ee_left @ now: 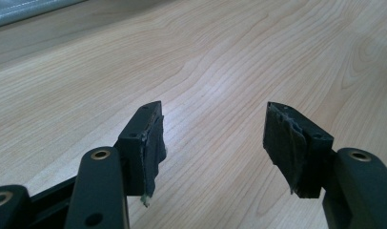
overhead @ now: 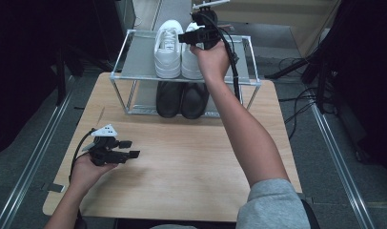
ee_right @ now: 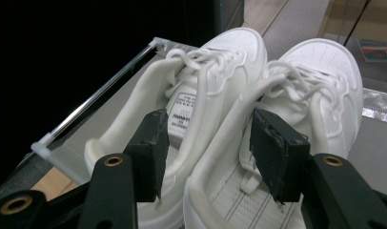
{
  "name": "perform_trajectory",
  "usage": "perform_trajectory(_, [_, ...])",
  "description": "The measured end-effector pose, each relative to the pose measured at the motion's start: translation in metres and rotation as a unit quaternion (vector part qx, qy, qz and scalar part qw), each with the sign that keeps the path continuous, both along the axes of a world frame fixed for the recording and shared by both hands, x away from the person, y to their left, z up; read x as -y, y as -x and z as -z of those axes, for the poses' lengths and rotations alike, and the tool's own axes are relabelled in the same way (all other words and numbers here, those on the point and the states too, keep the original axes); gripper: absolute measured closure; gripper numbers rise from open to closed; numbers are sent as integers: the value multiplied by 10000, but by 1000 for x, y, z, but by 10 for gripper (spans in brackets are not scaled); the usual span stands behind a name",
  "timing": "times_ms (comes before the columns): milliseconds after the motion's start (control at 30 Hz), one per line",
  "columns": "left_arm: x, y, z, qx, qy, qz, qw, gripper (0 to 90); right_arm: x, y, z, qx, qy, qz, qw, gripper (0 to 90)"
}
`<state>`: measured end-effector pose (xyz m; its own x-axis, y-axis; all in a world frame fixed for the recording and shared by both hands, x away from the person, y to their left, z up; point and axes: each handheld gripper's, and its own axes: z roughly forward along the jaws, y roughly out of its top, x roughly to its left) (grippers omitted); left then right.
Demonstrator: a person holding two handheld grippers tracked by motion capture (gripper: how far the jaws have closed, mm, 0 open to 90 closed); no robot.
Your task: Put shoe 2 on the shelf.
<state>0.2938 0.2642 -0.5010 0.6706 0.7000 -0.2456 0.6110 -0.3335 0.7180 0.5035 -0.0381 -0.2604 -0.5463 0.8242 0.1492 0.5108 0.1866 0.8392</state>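
The right claw [ee_right: 208, 152] is up at the shoe rack [overhead: 134, 62], its jaws standing apart and gripping nothing: seen along the right gripper view, one pad sits over the opening of the left-hand white sneaker [ee_right: 191, 95] and the other over the opening of the right-hand white sneaker [ee_right: 320, 90], with the two inner collars of the pair running up between the pads, untouched by either. Both white sneakers stand side by side on the rack's top shelf, toes pointing away from the person, laces tied, touching or very nearly touching along their inner sides. From the high view, the right hand [overhead: 211, 58] is stretched out over the heels of that pair, the forearm reaching forward across the counter [overhead: 191, 157] and the cable trailing down from the claw. Under the top shelf, a pair of black shoes [overhead: 181, 99] sits on the rack's lower level, right beneath the white ones. The rack itself stands at the far edge of the wooden counter. Back near the front left corner, the left claw [ee_left: 213, 143] rests low over bare wood, jaws wide apart and holding nothing, the left hand [overhead: 86, 171] wrapped around it, well apart from the rack.
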Motion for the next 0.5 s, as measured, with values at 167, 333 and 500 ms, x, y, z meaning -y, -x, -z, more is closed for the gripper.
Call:
perform_trajectory(167, [-1,0,0,5,23,-35,10000,394,15,8,8,-54,-122,-164,9998,469])
perform_trajectory(333, [0,-1,1,-41,-6,-7,10000,393,27,18,8,-24,-144,-352,9993,450])
perform_trajectory(500, [1,-1,1,-52,-15,-8,10000,391,35,30,9,64,-233,-600,9979,454])
